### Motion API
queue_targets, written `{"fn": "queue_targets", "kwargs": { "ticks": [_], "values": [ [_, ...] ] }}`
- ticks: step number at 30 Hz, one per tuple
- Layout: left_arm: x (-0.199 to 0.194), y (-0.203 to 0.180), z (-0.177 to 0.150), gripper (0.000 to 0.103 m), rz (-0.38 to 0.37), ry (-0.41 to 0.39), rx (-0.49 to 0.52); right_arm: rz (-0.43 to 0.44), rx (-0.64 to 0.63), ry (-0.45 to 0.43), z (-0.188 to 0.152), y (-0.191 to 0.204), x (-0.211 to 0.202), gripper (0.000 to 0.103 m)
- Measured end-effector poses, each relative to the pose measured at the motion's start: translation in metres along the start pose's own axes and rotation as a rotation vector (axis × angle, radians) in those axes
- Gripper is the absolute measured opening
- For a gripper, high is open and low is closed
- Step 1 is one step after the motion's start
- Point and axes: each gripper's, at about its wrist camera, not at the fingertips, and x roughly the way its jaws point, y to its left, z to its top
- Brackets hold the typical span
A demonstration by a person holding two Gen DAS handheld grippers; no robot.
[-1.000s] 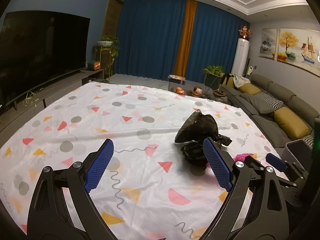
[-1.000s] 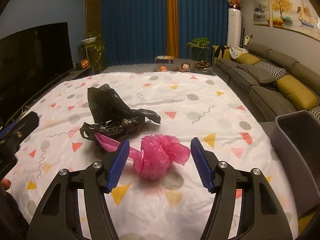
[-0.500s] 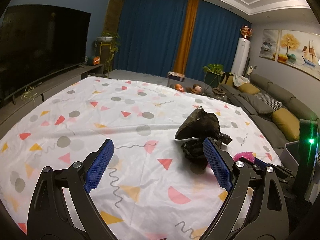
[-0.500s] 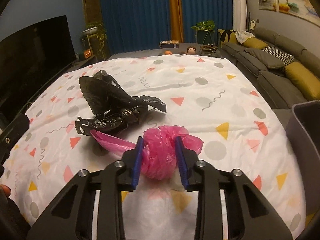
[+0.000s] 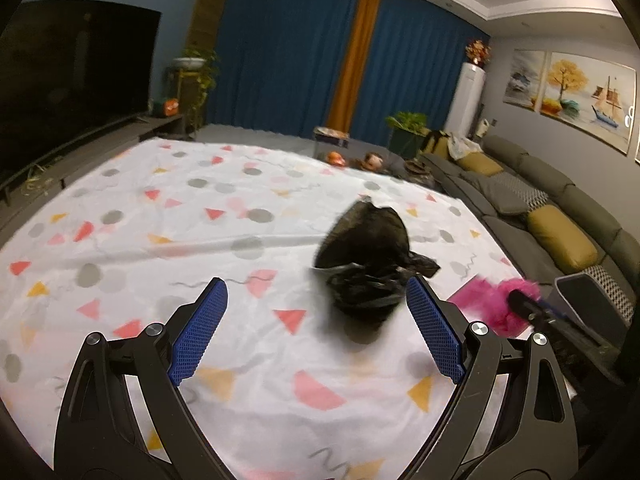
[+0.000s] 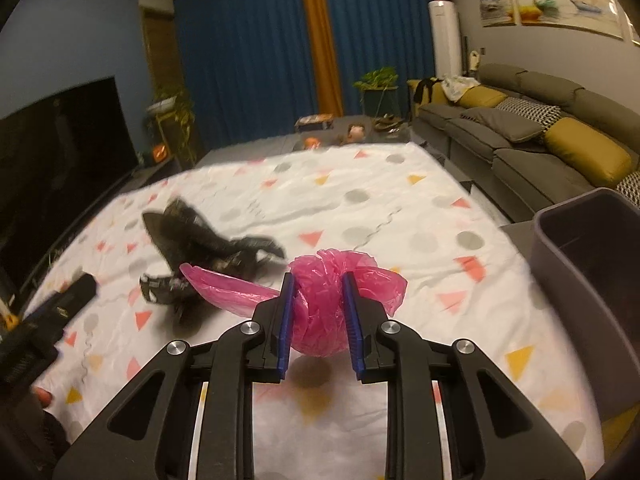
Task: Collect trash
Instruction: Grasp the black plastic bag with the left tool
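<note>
- Our right tongs grip the pink bag, lifted above the counter.
- Our left tongs gape wide, near the black bag.
- A grey bin stands at the right.

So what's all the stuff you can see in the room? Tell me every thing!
pink plastic bag: 1, pink, squeezed between the right gripper's fingers
black plastic bag: 1, black, crumpled on the cloth, ahead of the left gripper
tablecloth: 1, white with coloured shapes, covers the table
bin: 1, grey, at the table's right edge
sofa: 1, grey with yellow cushions, right wall
TV: 1, black, left wall
curtains: blue with an orange strip, far wall
potted plants: at least 2, green, far end
left gripper: 1, black with blue pads, open
right gripper: 1, same colours, shut on the pink bag
</note>
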Motion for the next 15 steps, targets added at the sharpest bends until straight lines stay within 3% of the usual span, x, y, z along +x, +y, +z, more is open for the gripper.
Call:
{"fn": "queue_targets", "kwargs": {
  "ticks": [5, 10, 15],
  "values": [
    [0.029, -0.017, 0.001, 0.088, -0.024, 0.069, 0.033, -0.003, 0.020, -0.039, 0.006, -0.011, -0.010, 0.024],
    [0.053, -0.027, 0.001, 0.074, -0.061, 0.144, 0.041, 0.014, 0.030, -0.041, 0.008, -0.013, -0.011, 0.024],
    [0.070, -0.029, -0.002, 0.037, -0.115, 0.223, 0.029, 0.017, 0.011, -0.037, 0.006, -0.009, -0.009, 0.024]
  ]
}}
